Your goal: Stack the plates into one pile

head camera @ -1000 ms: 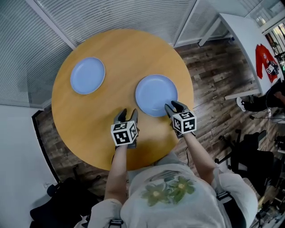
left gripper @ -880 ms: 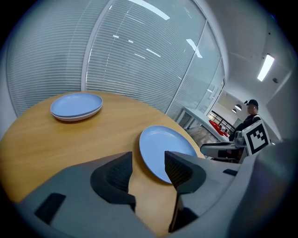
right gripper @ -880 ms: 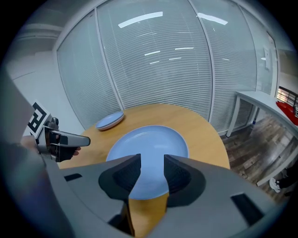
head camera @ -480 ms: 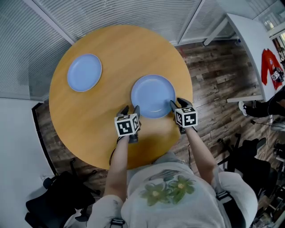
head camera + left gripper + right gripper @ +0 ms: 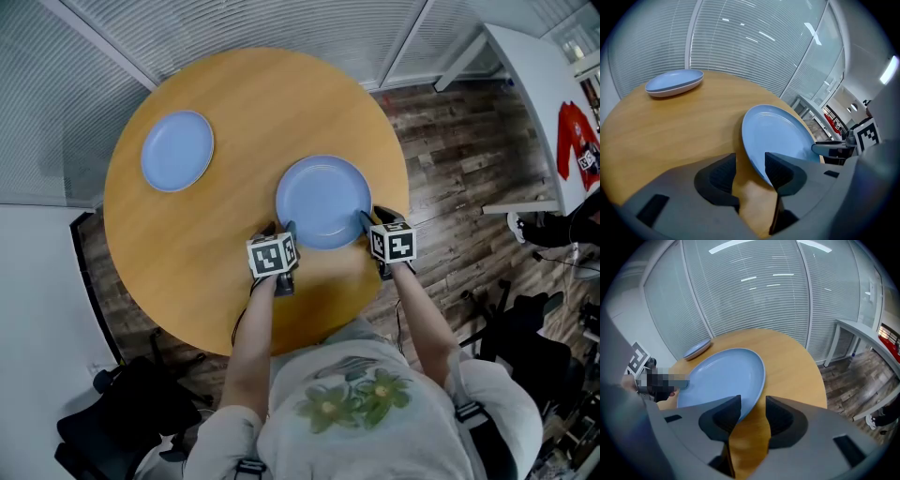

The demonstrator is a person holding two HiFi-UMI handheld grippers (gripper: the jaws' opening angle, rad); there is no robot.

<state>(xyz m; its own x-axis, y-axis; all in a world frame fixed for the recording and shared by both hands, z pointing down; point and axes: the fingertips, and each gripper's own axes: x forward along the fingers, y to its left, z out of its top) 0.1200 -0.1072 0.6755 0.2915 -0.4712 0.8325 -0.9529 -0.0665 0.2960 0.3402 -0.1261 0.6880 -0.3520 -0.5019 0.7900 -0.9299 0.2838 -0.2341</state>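
Two blue plates lie on a round wooden table (image 5: 225,103). The small plate (image 5: 178,150) (image 5: 675,82) (image 5: 697,350) sits at the far left. The large plate (image 5: 323,199) (image 5: 783,133) (image 5: 722,376) lies near the front edge. My left gripper (image 5: 278,230) (image 5: 749,168) is open at the large plate's near-left rim, which reaches into the gap beside its right jaw. My right gripper (image 5: 375,217) (image 5: 753,411) is open at the near-right rim, which runs in beside its left jaw. Neither gripper's pads press on the plate.
A wall of glass and blinds (image 5: 281,28) stands behind the table. A white table (image 5: 534,66) with a red item (image 5: 567,127) is at the far right over wooden flooring. Dark bags and chair parts (image 5: 103,427) lie on the floor near the person.
Both grippers have moved in to the large plate's near rim, the left one shifting right and forward. Their jaws stand a little wider than before.
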